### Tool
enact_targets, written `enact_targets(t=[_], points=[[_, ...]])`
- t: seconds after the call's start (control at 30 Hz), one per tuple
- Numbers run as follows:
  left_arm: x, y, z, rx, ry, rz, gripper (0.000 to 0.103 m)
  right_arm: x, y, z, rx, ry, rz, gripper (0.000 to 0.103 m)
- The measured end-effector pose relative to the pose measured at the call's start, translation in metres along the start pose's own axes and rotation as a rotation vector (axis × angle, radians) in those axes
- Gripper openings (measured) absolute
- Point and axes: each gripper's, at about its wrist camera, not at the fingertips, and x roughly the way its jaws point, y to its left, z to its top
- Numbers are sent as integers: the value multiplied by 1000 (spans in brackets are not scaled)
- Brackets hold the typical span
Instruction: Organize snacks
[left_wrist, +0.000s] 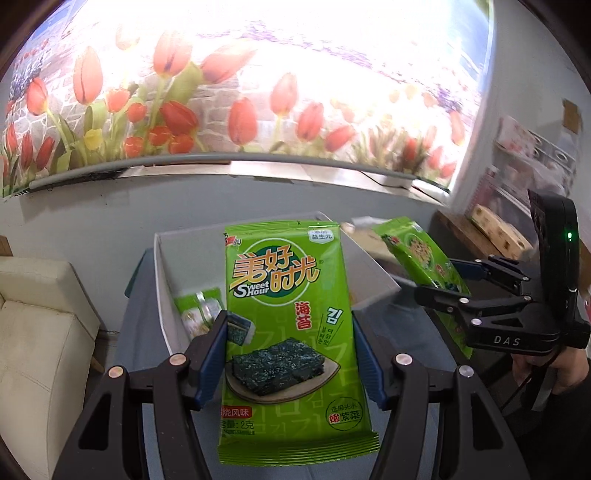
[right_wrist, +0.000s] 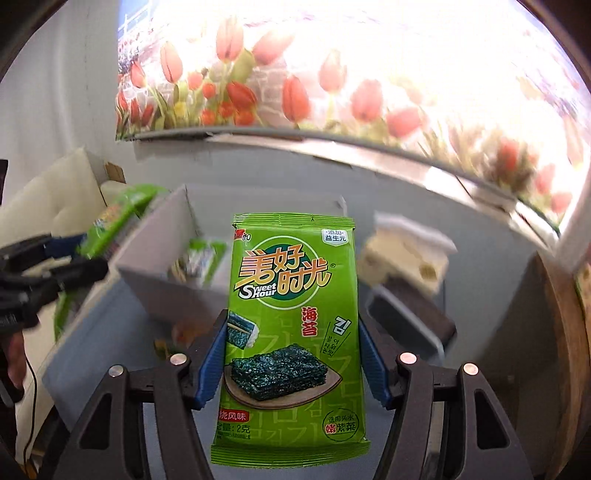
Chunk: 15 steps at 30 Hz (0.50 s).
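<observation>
Two green seaweed snack packets are held up above a grey table. In the left wrist view my left gripper (left_wrist: 290, 332) is shut on one packet (left_wrist: 288, 317), which stands upright between the blue pads. At the right of that view my right gripper (left_wrist: 439, 280) pinches the other packet (left_wrist: 413, 251). In the right wrist view the right gripper (right_wrist: 291, 325) is shut on its upright packet (right_wrist: 295, 314), and the left gripper (right_wrist: 83, 254) with its packet (right_wrist: 122, 214) is at the left. Behind both stands an open white box (left_wrist: 162, 280) (right_wrist: 155, 291) with a third packet (left_wrist: 199, 310) (right_wrist: 201, 258) inside.
A cream sofa (left_wrist: 37, 332) stands left of the table. A tulip mural (left_wrist: 236, 92) covers the wall behind. Right of the box lie a pale carton (right_wrist: 406, 254) and a dark flat tray (right_wrist: 410, 317). A wooden shelf with goods (left_wrist: 498, 225) is at the far right.
</observation>
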Motion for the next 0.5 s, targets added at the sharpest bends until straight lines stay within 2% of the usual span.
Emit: enact_targets(t=[0.17,0.27,0.37,0.4,0.43,0.47,0.5], points=[[20,24,26,-40,3,8,67,35,6,39,-14,18,12,68],[34,37,39,-45,15,23,67,52,7,52,-16,24,20,68],[47,46,45,-48,23,37,72,70,10,61,-28,31,25,72],[52,50,47,-48,27,47,75,74,10,63,-31,33,26,74],[56,53,49,-47,32,64,84,82,10,66,-32,43,26,80],[61,59,50,-44,42,87,91,88,10,66,-31,57,26,91],[64,62,50,-43,44,98,103,94,9,67,-28,71,20,94]])
